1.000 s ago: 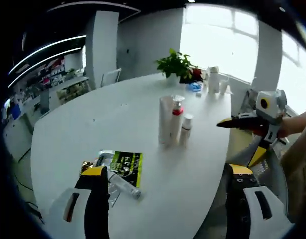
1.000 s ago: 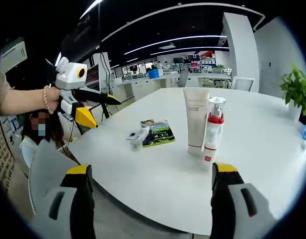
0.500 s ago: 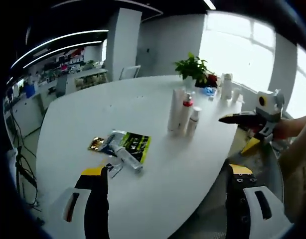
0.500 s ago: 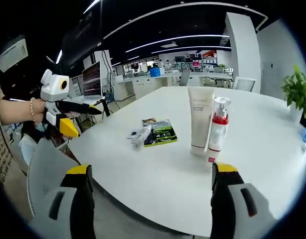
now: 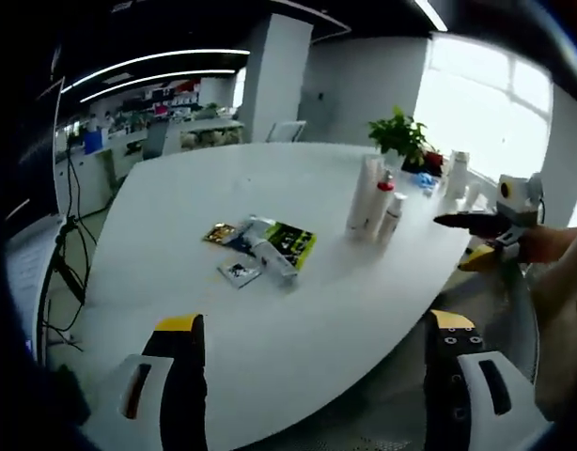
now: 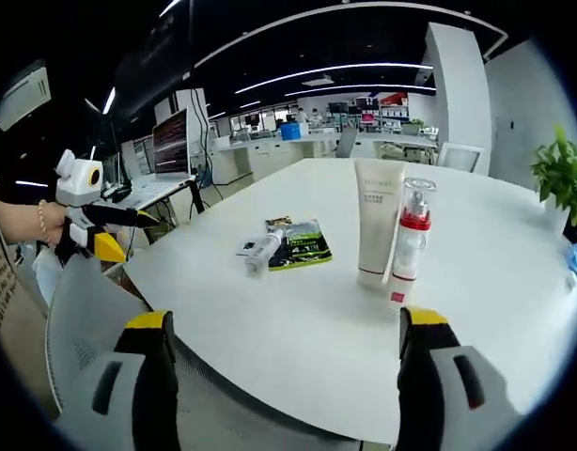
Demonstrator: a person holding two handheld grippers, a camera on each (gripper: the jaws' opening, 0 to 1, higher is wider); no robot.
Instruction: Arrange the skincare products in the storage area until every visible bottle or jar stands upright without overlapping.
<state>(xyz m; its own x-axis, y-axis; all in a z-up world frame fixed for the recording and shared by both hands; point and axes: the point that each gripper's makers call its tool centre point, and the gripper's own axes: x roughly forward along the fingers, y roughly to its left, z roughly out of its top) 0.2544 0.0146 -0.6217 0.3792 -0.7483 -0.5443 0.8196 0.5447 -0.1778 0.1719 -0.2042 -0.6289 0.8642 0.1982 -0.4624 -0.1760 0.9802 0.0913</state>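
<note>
On the white table (image 5: 176,197) three products stand upright close together: a tall white tube (image 5: 366,194) (image 6: 378,221), a clear pump bottle with a red collar (image 5: 382,201) (image 6: 409,240) and a small white bottle (image 5: 394,214). A small tube (image 5: 274,256) (image 6: 263,252) lies flat across a green sachet (image 5: 295,241) (image 6: 305,246). My left gripper (image 5: 312,324) (image 6: 110,218) is open and off the table's edge, far from the products. My right gripper (image 6: 288,319) (image 5: 462,225) is open with nothing in it, before the table's near edge.
A gold sachet (image 5: 218,233) and a small packet (image 5: 239,272) lie beside the flat tube. A potted plant (image 5: 398,133) (image 6: 559,169) and more bottles (image 5: 458,171) stand at the far end. A grey chair back (image 6: 82,319) is by the table edge.
The left gripper has drawn back from the table, so the products look smaller in its view and it sits further left in the right gripper view. The products have not moved.
</note>
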